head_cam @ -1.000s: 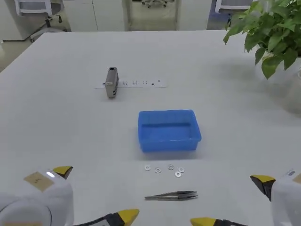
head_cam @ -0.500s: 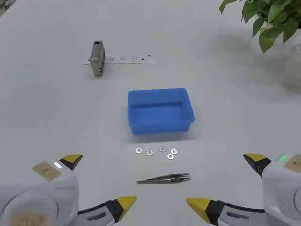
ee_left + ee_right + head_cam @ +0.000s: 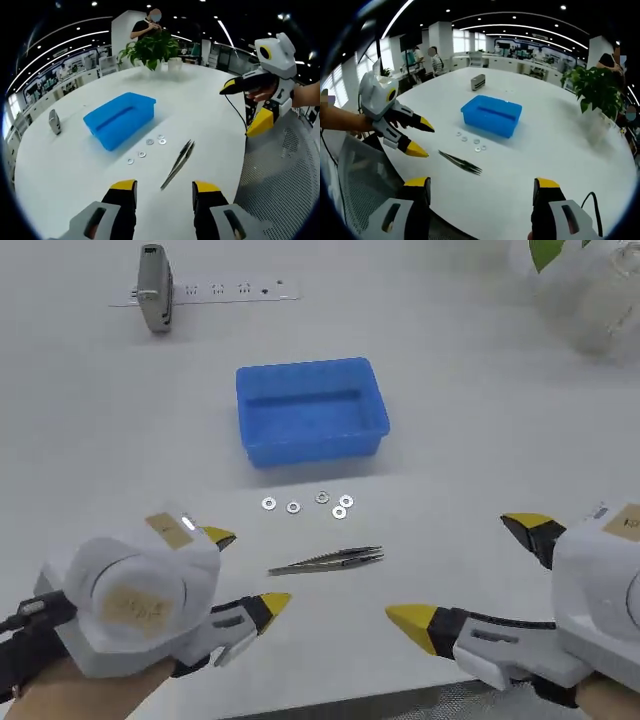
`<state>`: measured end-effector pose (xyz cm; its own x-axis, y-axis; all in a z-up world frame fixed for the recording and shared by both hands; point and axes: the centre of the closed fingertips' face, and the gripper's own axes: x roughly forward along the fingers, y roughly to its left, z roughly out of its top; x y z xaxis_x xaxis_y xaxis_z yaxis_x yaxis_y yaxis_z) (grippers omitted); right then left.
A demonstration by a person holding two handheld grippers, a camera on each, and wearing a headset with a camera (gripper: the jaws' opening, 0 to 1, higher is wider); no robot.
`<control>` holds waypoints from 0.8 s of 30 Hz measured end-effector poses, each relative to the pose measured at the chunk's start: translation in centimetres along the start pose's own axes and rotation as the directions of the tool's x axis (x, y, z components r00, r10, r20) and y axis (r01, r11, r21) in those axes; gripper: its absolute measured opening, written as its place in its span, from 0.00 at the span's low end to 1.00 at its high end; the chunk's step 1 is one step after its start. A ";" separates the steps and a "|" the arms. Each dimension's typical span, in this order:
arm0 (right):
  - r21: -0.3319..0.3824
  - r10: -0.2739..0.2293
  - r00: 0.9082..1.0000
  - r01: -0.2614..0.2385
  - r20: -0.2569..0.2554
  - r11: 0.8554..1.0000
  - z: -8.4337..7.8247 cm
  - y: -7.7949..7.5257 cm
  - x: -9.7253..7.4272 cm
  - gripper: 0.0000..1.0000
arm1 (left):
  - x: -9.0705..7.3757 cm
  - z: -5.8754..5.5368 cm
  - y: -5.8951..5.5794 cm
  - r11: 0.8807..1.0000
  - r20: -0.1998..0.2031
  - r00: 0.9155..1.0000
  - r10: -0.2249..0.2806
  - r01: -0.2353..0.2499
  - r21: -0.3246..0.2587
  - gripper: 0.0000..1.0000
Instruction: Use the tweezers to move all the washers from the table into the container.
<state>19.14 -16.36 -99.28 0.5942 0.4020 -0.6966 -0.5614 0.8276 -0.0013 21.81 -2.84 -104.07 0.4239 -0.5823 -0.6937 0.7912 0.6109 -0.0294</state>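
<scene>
1. Two claws are held low over the counter (image 3: 480, 440). The left claw (image 3: 250, 570) is spread wide with nothing between its jaws, and the right claw (image 3: 462, 570) is spread just as wide and equally empty.
2. Between the two claws, a little ahead of their tips, the tweezers (image 3: 327, 560) are seen lying flat, untouched by either.
3. The long axis of the tweezers is laid crosswise to the person, its right end slightly farther away. Which end is the pointed one cannot be told.
4. In the left gripper view the tweezers (image 3: 178, 164) are found straight ahead between that claw's jaws, running almost along its line of sight. In the right gripper view the tweezers (image 3: 460, 162) are set off to the left and slanted across.
5. The left claw is judged the nearer, its inner tip being close to the left end. A straight reach may meet the tool end-on, so some turning of the claw is probably needed.
6. Just beyond the tweezers, five washers (image 3: 322, 498) are scattered on the counter, near the front wall of the blue container (image 3: 315, 445), in which no washer can be made out.
</scene>
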 end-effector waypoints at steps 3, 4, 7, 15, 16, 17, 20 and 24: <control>0.006 -0.008 1.000 0.008 0.004 1.000 -0.2 0.6 -0.1 0.82 | 1.1 -0.6 -0.4 0.999 -0.035 0.999 -0.037 0.038 0.036 0.38; 0.014 -0.004 1.000 0.004 -0.001 1.000 -0.3 1.0 -0.1 0.82 | 1.2 -0.7 -0.4 0.998 -0.040 0.998 -0.041 0.043 0.045 0.36; 0.021 0.006 1.000 -0.006 0.003 1.000 -0.1 1.7 -0.2 0.82 | 2.0 -1.1 -0.5 0.997 -0.063 0.996 -0.062 0.064 0.044 0.29; -0.016 0.026 0.999 -0.026 0.045 1.000 1.3 1.6 -0.7 0.81 | 3.7 -1.8 -0.5 0.985 -0.102 0.993 -0.061 0.077 0.156 0.16; -0.017 0.030 0.998 -0.029 0.053 0.999 1.4 1.5 -0.7 0.81 | 3.9 -2.1 -0.5 0.989 -0.134 0.989 -0.067 0.084 0.124 0.15; -0.019 0.037 0.997 -0.036 0.061 0.999 1.6 1.4 -0.7 0.81 | 3.7 -2.1 -0.3 0.990 -0.141 0.988 -0.065 0.082 0.117 0.13; -0.034 0.038 0.996 -0.035 0.077 0.999 1.9 1.2 -0.8 0.81 | 3.6 -2.1 -0.4 0.986 -0.142 0.988 -0.065 0.086 0.145 0.09; -0.062 0.052 0.995 -0.046 0.089 0.997 1.9 1.0 -0.7 0.81 | 3.8 -2.0 -0.7 0.979 -0.136 0.989 -0.054 0.079 0.188 0.07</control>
<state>19.22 -15.05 -97.39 0.6130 0.4775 -0.6295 -0.6230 0.7821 -0.0134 22.01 -4.43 -108.10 0.3171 -0.5362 -0.7823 0.8910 0.4511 0.0520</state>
